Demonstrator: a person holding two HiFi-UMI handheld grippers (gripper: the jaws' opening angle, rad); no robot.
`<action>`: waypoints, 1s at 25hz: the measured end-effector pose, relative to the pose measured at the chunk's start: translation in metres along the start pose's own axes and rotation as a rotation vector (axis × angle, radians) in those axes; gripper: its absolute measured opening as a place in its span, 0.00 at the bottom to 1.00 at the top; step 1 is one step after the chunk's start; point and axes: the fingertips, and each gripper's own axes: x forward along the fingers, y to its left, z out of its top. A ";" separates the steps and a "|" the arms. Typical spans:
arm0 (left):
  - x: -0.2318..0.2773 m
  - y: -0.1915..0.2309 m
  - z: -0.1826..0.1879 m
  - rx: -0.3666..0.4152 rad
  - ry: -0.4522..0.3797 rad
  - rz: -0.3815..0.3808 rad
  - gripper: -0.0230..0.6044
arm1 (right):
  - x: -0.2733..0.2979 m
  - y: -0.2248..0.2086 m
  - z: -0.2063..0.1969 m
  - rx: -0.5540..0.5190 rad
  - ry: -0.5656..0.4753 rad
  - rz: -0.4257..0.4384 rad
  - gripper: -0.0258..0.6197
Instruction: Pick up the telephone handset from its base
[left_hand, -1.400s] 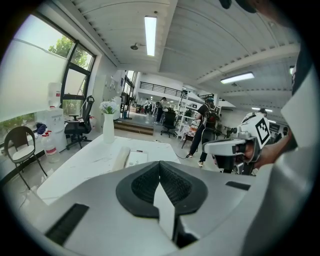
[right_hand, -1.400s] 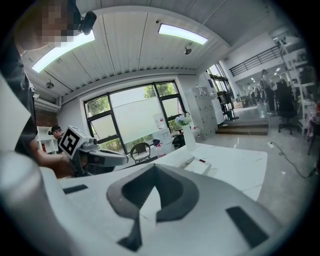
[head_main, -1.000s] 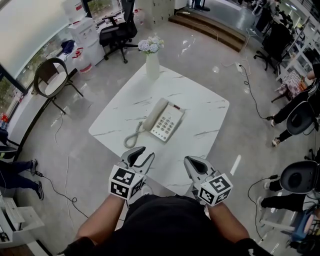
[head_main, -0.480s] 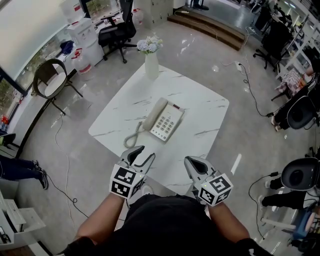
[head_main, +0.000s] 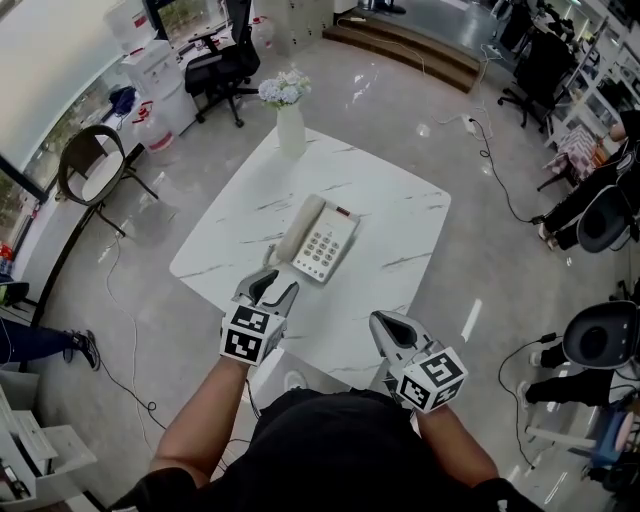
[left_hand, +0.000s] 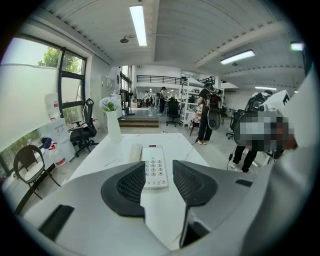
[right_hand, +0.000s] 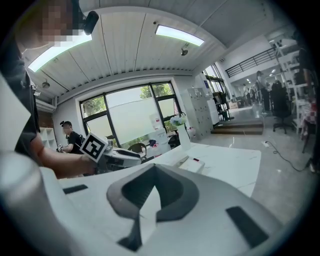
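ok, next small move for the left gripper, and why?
Probably ease the left gripper forward over the handset: its jaws, just opened wider then eased in a bit, stand apart and empty, short of the handset, which lies on its base.

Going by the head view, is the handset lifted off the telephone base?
No, the handset lies seated along the side of the telephone base, with nothing gripping it.

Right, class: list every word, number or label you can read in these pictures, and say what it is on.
None can be read.
Telephone keys: too small to read.
Red label on the telephone: too small to read.
Marker cubes: black-and-white squares, no letters.
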 end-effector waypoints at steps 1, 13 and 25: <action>0.007 0.004 0.001 0.000 0.007 0.003 0.31 | -0.001 -0.002 -0.001 0.005 0.001 -0.005 0.04; 0.098 0.049 0.004 0.114 0.129 0.041 0.32 | -0.003 -0.019 -0.011 0.036 0.023 -0.037 0.04; 0.178 0.081 -0.013 0.077 0.258 0.044 0.38 | -0.007 -0.044 -0.031 0.087 0.076 -0.092 0.04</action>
